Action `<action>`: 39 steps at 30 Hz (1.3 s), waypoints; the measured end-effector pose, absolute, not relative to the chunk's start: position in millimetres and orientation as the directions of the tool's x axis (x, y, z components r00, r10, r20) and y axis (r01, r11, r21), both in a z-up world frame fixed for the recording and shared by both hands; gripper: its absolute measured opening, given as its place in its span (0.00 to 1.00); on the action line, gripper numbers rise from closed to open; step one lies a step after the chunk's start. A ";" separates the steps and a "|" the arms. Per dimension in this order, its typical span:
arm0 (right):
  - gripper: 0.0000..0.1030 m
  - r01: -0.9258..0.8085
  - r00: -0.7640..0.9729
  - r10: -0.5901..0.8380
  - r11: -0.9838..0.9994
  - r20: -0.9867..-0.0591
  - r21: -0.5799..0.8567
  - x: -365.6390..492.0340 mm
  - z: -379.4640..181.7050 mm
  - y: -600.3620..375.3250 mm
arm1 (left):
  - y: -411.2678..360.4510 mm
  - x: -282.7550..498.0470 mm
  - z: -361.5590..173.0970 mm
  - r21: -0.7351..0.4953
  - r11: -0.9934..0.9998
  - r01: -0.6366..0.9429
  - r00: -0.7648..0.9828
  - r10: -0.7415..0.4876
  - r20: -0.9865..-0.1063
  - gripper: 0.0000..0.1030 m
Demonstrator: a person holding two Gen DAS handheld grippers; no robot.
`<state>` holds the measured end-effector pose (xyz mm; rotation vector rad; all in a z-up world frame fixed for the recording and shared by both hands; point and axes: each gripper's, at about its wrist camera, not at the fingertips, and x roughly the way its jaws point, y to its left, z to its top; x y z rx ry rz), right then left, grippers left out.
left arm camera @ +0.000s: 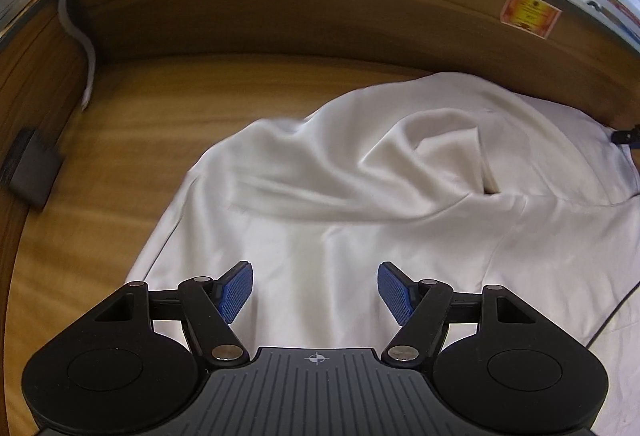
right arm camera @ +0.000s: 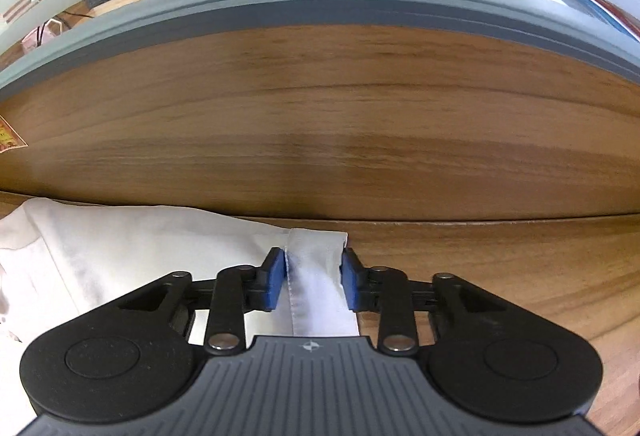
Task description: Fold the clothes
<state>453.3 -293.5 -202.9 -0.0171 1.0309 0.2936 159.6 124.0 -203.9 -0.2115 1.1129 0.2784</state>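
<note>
Left of the white garment (left arm camera: 360, 195) the tabletop (left arm camera: 132, 155) lies bare; the wooden back panel (right arm camera: 320, 123) blocks passage beyond.

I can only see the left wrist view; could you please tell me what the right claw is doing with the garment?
Observer: The right claw has a narrow strip of the white garment between its blue pads, near the wooden back panel.
Operator: Is it fully clamped?
Observer: The pads sit apart with the strip's edges against them; a firm grip cannot be confirmed.
Operator: Is the table beside it bare?
Observer: To its right only the wooden tabletop shows, with no cloth on it.
</note>
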 end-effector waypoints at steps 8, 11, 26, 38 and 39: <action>0.11 -0.314 0.565 0.297 0.940 -0.770 0.132 435.0 -156.0 -281.9 | 112.9 173.3 -195.9 -0.076 0.957 -0.280 0.447 0.060 -0.892 0.69; 0.10 -0.358 0.596 0.344 0.923 -0.726 0.144 421.0 -127.5 -275.6 | 109.7 169.7 -191.4 -0.092 0.956 -0.280 0.453 0.047 -0.890 0.69; 0.10 -0.717 0.439 0.638 0.673 -0.632 0.182 276.2 -22.5 -204.7 | 128.4 94.5 -169.0 -0.164 0.888 -0.431 0.455 0.057 -0.888 0.69; 0.10 -0.901 0.129 0.673 0.387 -0.729 0.197 153.3 -57.0 -129.9 | 138.7 39.3 -161.4 -0.186 0.838 -0.512 0.468 0.090 -0.879 0.70; 0.06 -0.907 0.113 0.665 0.372 -0.738 0.197 147.2 -63.9 -126.4 | 138.6 37.0 -161.2 -0.186 0.837 -0.514 0.469 0.093 -0.879 0.70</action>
